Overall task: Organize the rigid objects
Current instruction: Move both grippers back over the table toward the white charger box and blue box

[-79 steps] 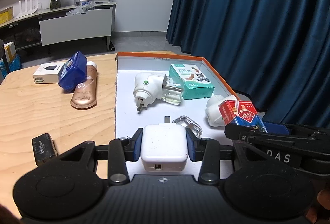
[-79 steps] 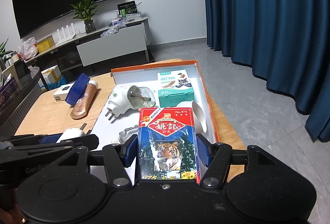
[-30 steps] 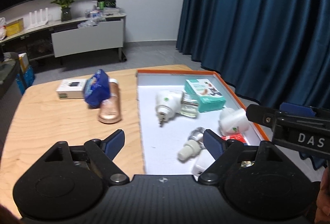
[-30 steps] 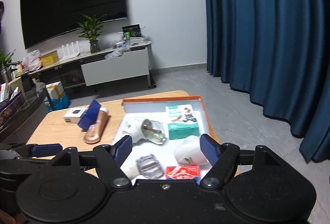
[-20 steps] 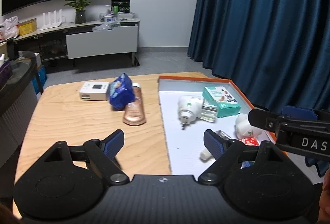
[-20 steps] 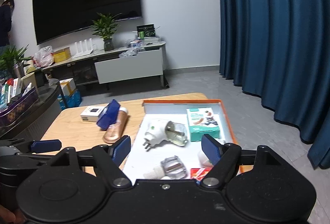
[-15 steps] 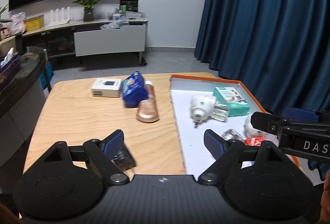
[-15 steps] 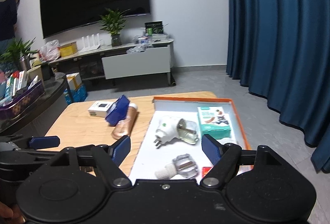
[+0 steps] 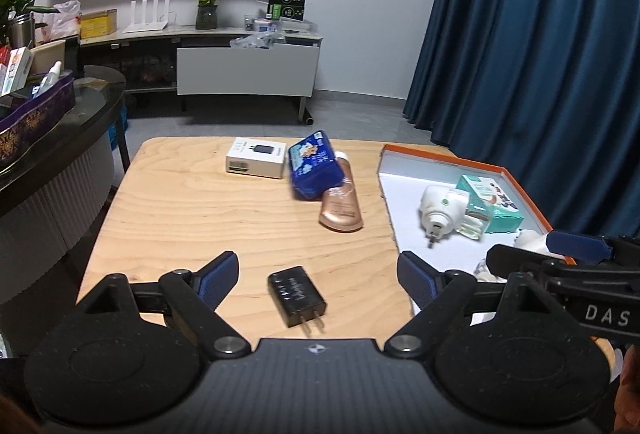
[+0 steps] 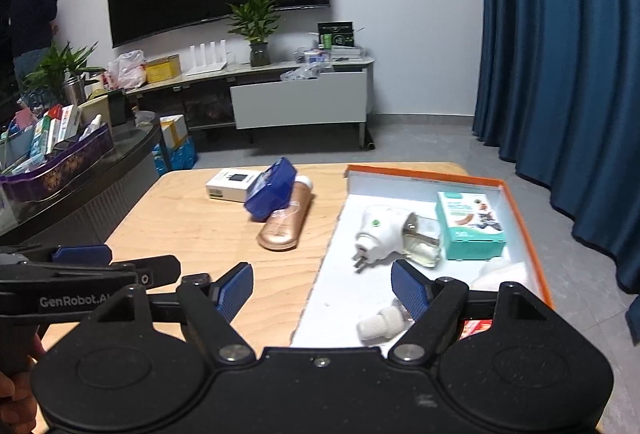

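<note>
My left gripper (image 9: 318, 270) hangs over the wooden table (image 9: 192, 218), its jaws opening. A black plug charger (image 9: 298, 296) lies on the wood between them, untouched. Farther back lie a white box (image 9: 256, 156), a blue pack (image 9: 314, 166) and a bronze tube (image 9: 342, 206). My right gripper (image 10: 322, 280) is open and empty at the left edge of the orange-rimmed tray (image 10: 524, 234). The tray holds a white plug-in vaporiser (image 10: 380, 230), a teal box (image 10: 468, 226), a small white-capped bottle (image 10: 382, 322) and a red card box (image 10: 474, 328), partly hidden by a finger.
A dark glass side table (image 9: 60, 138) with a purple basket stands off the table's left edge. Blue curtains (image 10: 560, 74) hang to the right of the tray. A TV cabinet (image 10: 300, 102) stands across the floor, and a person (image 10: 34, 14) is at the far left.
Both grippers let go of the white charger and the red card box in the tray, drew back and swung left. The black charger has come into view between the left jaws.
</note>
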A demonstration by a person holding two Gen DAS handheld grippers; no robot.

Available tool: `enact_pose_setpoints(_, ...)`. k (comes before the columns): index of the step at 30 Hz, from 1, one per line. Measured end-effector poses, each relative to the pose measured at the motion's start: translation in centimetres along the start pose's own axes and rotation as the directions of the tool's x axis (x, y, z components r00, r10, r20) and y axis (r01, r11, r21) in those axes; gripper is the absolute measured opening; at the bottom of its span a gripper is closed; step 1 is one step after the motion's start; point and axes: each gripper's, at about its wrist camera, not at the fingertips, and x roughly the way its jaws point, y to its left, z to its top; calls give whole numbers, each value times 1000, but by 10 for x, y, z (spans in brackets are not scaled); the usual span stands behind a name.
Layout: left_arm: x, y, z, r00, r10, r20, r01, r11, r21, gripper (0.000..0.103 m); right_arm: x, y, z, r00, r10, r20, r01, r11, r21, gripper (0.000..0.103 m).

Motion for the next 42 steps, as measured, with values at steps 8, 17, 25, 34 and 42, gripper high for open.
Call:
enact_pose_setpoints(8, 6, 13, 3, 1000, 12, -4, -12, 1000, -23, 90, 12, 6, 4, 1000, 20, -15, -20, 1000, -19, 90)
enact_pose_setpoints(17, 17, 32, 8, 999, 40, -22, -41, 998, -48, 90, 30, 14, 7, 998, 34, -46, -35, 999, -33, 90)
enact_pose_setpoints(25, 27, 46, 24, 997, 64, -37, -66, 996, -52, 91, 48, 15, 19, 997, 38, -66, -40, 999, -23, 90)
enact_pose_setpoints(34, 51, 60, 41, 995, 87, -51, -89, 995, -48, 93, 69, 11, 30, 995, 45, -86, -46, 999, -20, 90)
enact_pose_setpoints(42, 78, 67, 58, 993, 95, -66, -98, 995, -34, 93, 87, 8, 36, 994, 57, -95, -59, 998, -19, 90)
